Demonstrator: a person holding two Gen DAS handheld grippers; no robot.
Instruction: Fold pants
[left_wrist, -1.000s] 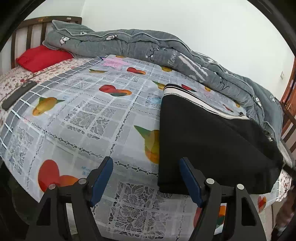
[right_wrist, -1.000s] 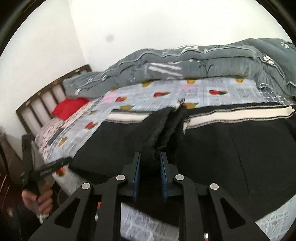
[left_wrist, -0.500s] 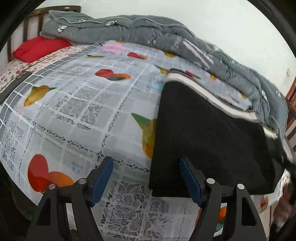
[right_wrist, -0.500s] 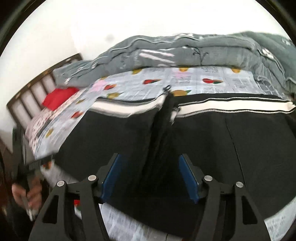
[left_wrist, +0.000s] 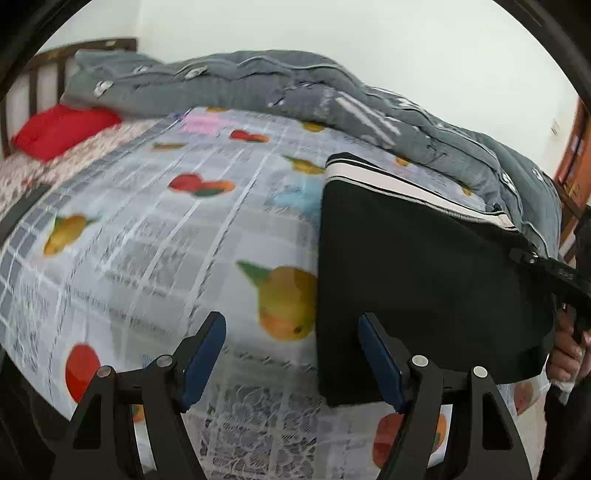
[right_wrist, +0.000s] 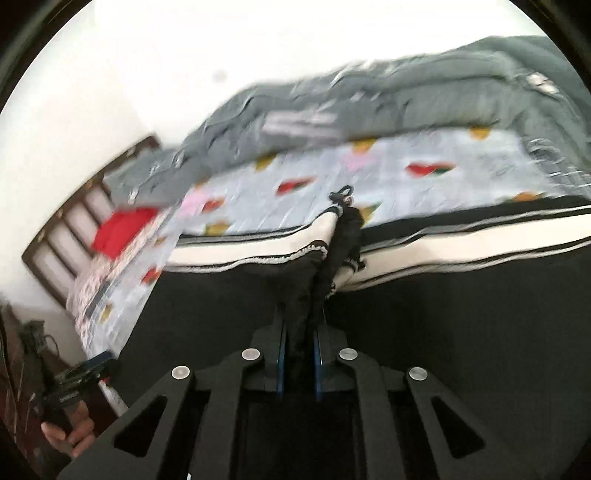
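Matt black knit pants (left_wrist: 424, 280), quilted grey cloth duvet (left_wrist: 332, 96) (soft-looking), printed bedsheet (left_wrist: 147, 229), dark wooden headboard (right_wrist: 70, 221)

Plain white wall (left_wrist: 369, 48) ahead of me, evenly lit. Dark wooden slatted headboard (left_wrist: 40, 74) at far left. Bed under fruit-print sheet (left_wrist: 155, 229), red pillow (left_wrist: 59, 129) by headboard, grey quilt (left_wrist: 332, 96) heaped along wall side. Brown wooden frame (left_wrist: 576, 155) at right edge.
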